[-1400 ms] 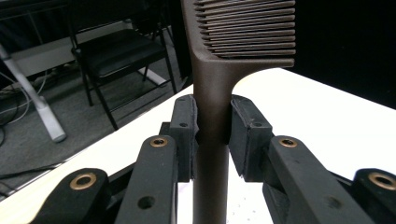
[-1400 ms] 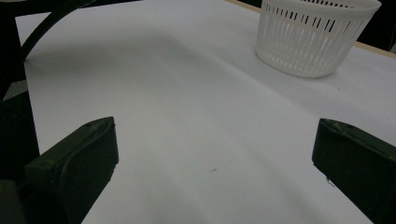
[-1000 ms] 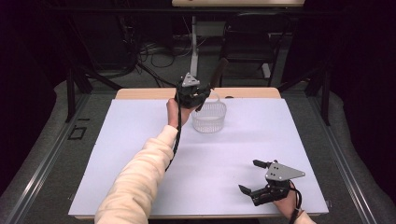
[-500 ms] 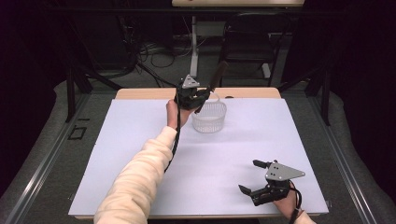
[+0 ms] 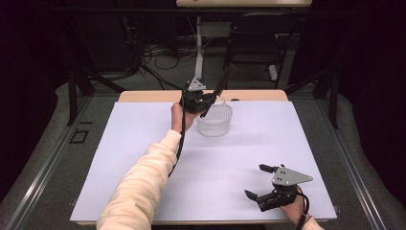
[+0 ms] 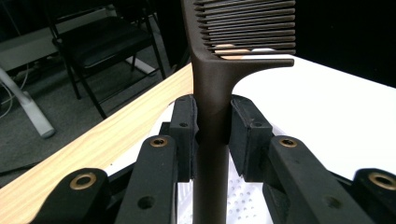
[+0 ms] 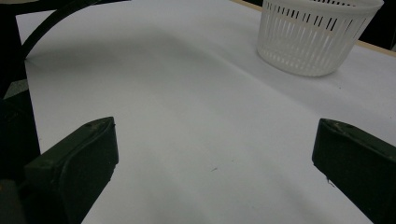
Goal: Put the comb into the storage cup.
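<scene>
Nearest the person's edge of the white table cover [image 5: 143,143], well short of the white slatted basket [image 5: 214,120] and off to its right, the right gripper [image 5: 261,184] was rested low over the sheet. Its jaws were spread wide with nothing between them; in the right gripper view only bare white surface was seen in the gap, with the basket [image 7: 317,35] farther on. It was judged to be parked there, kept clear of the working area.

From the same near edge a cream sleeve [image 5: 139,187] was stretched forward toward the basket, so that the far side of the sheet could be reached.

At the basket's left rim the left gripper [image 5: 201,100] was held raised, its jaws clamped on the handle of a dark comb [image 5: 221,86]. In the left gripper view the comb [image 6: 212,93] was seen pinched squarely between the two pads [image 6: 184,135], the grip set low on the handle (just below the first teeth), presumably so that the toothed end was left free. The comb was held above the basket, slanting up and away over it toward the far right, and the perforated basket floor was glimpsed beneath the jaws. Whether the comb was being put in or taken out could not be told.

Beyond the basket a strip of bare wooden table edge [image 5: 258,95] was left uncovered.
</scene>
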Action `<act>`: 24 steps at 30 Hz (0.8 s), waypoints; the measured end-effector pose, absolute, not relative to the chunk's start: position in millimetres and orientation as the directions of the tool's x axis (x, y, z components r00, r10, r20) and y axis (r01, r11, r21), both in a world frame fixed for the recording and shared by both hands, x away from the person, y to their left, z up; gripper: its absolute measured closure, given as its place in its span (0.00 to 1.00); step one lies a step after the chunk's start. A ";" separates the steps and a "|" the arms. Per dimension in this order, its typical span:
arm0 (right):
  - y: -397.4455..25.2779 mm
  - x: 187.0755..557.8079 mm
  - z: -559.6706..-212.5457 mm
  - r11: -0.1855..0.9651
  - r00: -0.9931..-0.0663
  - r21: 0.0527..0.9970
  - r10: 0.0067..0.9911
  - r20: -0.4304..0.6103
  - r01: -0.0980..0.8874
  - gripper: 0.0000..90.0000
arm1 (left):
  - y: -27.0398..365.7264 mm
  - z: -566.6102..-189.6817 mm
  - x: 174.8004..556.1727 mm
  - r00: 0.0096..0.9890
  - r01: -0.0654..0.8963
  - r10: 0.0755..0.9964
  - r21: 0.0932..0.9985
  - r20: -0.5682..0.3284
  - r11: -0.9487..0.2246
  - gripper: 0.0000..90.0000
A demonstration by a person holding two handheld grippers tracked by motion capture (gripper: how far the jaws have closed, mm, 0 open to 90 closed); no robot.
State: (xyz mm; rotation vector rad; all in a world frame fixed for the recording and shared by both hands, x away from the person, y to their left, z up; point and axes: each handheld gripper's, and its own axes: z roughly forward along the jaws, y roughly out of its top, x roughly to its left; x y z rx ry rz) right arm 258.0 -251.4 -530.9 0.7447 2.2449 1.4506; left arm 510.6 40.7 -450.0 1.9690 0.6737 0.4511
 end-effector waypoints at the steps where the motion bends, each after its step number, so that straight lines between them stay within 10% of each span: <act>1: -251.4 258.0 -530.9 0.332 -0.794 0.914 0.607 -0.018 0.233 0.00 | 40.7 -450.5 510.9 0.779 0.268 0.626 0.884 0.034 -0.382 0.80; 24: -251.5 257.8 -530.9 0.331 -0.794 0.914 0.607 -0.016 0.234 0.00 | 36.7 -453.8 512.7 0.784 0.259 0.616 0.861 0.077 -0.437 0.80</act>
